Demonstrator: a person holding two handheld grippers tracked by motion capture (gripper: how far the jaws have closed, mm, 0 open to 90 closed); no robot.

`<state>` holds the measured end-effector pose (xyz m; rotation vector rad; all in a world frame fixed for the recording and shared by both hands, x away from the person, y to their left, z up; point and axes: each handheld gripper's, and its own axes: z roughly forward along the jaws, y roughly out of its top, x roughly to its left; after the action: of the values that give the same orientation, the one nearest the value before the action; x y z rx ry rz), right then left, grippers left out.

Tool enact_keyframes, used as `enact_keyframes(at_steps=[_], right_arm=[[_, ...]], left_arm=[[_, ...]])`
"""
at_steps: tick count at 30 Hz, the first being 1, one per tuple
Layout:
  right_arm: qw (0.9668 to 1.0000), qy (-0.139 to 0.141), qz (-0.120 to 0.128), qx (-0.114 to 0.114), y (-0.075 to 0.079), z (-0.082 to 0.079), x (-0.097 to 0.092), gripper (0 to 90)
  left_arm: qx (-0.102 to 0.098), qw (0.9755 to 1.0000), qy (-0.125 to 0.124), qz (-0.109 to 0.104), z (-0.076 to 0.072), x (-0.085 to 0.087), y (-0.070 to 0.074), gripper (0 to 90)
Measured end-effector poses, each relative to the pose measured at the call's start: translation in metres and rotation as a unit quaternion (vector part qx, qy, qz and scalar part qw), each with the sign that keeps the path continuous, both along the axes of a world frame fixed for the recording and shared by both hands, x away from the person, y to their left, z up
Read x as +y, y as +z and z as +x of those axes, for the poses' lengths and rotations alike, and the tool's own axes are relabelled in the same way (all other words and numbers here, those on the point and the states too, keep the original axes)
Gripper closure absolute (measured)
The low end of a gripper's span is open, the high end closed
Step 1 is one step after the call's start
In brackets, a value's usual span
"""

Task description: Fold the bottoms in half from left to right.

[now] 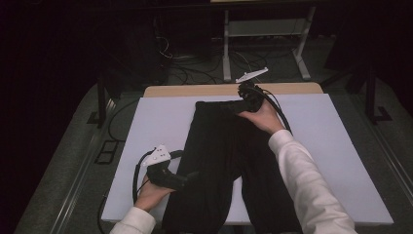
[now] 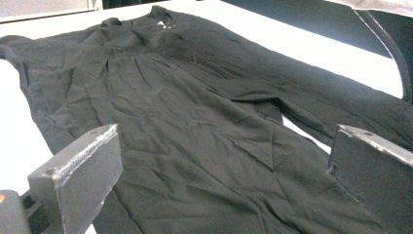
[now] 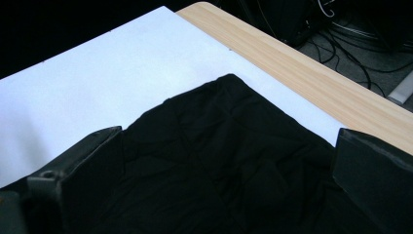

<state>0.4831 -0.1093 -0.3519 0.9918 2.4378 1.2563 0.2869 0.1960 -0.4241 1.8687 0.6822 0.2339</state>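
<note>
Black trousers point(image 1: 221, 161) lie flat on the white board point(image 1: 146, 126) covering the wooden table point(image 1: 195, 90), waistband at the far edge, legs running toward the person. The left gripper point(image 1: 192, 176), jaws spread wide, rests at the near left leg's outer edge, grasping nothing. The right gripper point(image 1: 229, 105), jaws likewise spread, sits over the waistband point(image 3: 229, 85) without clamping it.
</note>
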Motion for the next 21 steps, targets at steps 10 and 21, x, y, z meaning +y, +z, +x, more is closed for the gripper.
enact_keyframes(at_steps=[10, 21], right_arm=[[0.9999, 0.013, -0.005, 0.006, -0.006, 0.005, 0.024, 0.0], [0.9998, 0.018, 0.003, 0.005, -0.014, 0.012, 0.043, 0.0]], left_arm=[[0.000, 1.0000, -0.001, -0.001, 0.000, 0.000, 0.000, 0.0], [0.001, 1.0000, -0.006, 0.001, 0.000, -0.001, 0.000, 0.0]])
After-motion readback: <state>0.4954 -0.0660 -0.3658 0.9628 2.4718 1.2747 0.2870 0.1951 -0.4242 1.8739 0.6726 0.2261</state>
